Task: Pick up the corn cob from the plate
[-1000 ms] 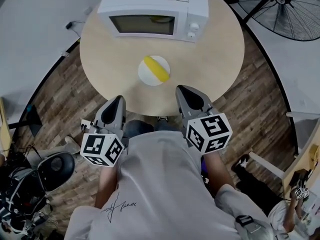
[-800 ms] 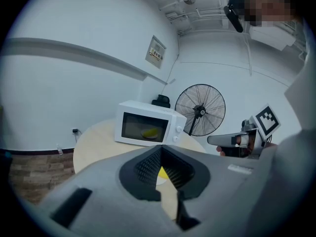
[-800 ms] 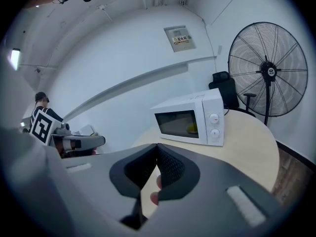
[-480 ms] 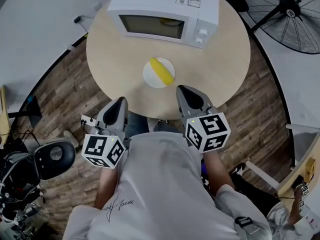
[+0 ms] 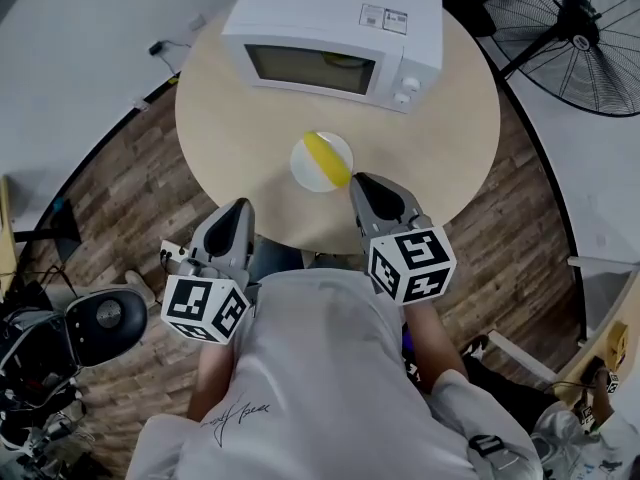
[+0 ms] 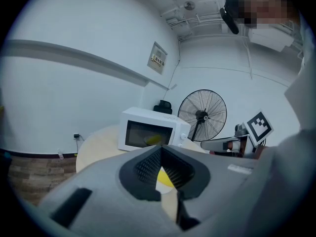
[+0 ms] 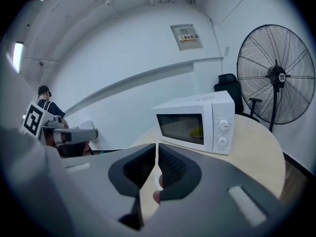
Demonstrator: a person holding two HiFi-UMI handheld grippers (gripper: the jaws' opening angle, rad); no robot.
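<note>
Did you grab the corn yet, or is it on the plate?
Not yet. Done: nothing, the corn cob lies on the plate. In hand: the right gripper hovers close beside the plate, jaws together and empty; the left gripper hangs by the table edge, empty too. Left: open the jaws, close on the cob, lift it.

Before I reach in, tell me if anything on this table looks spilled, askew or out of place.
Nothing stands out. The corn cob lies on its plate, nothing spilled on the table. The microwave stands square, door shut; a yellow shape behind its window is too dim to identify.
</note>
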